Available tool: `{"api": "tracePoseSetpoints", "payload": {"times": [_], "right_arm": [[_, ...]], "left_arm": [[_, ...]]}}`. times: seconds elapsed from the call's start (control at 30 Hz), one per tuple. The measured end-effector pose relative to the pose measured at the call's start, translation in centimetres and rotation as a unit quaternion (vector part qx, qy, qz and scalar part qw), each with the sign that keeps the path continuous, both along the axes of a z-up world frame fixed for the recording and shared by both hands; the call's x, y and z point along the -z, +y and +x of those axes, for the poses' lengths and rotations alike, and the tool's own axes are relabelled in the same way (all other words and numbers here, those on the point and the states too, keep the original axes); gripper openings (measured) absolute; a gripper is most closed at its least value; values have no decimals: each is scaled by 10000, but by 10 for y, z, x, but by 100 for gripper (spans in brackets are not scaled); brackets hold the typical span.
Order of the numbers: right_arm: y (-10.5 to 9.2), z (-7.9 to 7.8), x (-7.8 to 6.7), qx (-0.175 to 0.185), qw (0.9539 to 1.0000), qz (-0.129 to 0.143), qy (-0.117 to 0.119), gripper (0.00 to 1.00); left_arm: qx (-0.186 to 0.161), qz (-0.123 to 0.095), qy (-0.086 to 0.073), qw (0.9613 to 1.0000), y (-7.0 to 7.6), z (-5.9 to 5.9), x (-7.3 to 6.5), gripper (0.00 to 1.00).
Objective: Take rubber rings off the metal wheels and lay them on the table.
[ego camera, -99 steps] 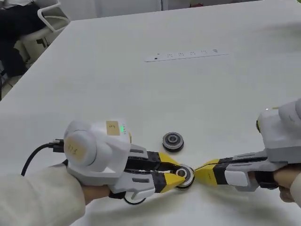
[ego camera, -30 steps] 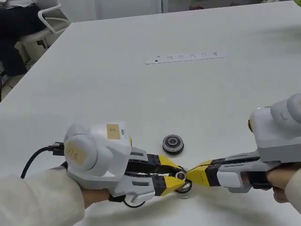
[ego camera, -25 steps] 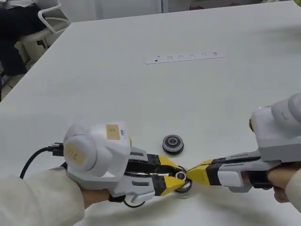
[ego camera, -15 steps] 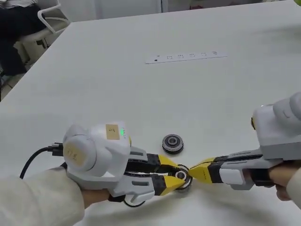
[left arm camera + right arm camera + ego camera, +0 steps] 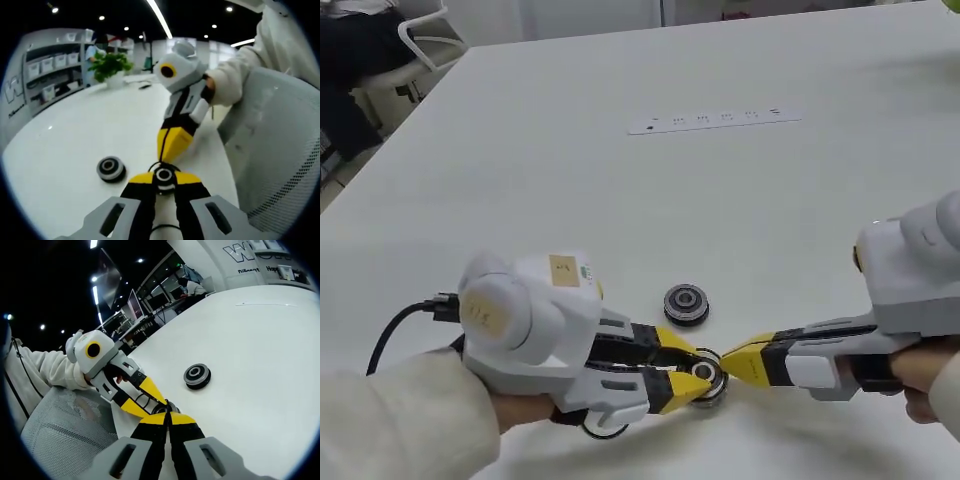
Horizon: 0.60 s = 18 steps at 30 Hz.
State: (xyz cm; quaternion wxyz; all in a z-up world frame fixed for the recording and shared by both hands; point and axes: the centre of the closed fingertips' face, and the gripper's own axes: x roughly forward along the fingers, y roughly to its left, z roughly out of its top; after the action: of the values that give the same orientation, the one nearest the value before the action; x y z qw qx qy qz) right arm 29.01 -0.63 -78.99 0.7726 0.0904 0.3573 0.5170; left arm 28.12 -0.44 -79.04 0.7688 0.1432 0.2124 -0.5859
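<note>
My left gripper (image 5: 698,372) is shut on a small metal wheel (image 5: 705,376) just above the white table (image 5: 620,200). In the left gripper view the wheel (image 5: 164,175) sits between the yellow fingertips (image 5: 140,178). My right gripper (image 5: 727,364) comes in from the right with its jaws together at the wheel's edge, pinching a thin black rubber ring (image 5: 154,165). In the right gripper view the shut right gripper (image 5: 169,416) meets the wheel (image 5: 160,409). A second wheel (image 5: 686,303) with its black ring lies flat on the table just behind.
A white power strip (image 5: 713,120) lies far back on the table. A black cable (image 5: 395,330) trails left from the left gripper. A chair (image 5: 425,45) stands beyond the table's far left corner. The near table edge is close below the grippers.
The right gripper has drawn back slightly to the right from the held wheel, and the left gripper has kept its hold in about the same place.
</note>
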Motion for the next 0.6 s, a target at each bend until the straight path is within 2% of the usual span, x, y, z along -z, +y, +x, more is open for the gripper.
{"api": "tracePoseSetpoints", "payload": {"times": [0.07, 0.23, 0.43, 0.6], "right_arm": [[0, -1, 0, -17, 10000, -8, -13, 0], [0, -1, -2, -20, 10000, -5, -27, 0], [-1, -2, -4, -30, 10000, -4, -54, 0], [-2, -1, -8, 1, 10000, 27, -87, 0]], "left_arm": [[87, -32, 92, 9999, 0, -5, -1, 20], [143, -10, 14, 9999, 0, -7, -5, 24], [171, -68, -48, 9998, 1, -10, -17, 26], [221, 11, -21, 9998, 2, -14, -23, 40]]}}
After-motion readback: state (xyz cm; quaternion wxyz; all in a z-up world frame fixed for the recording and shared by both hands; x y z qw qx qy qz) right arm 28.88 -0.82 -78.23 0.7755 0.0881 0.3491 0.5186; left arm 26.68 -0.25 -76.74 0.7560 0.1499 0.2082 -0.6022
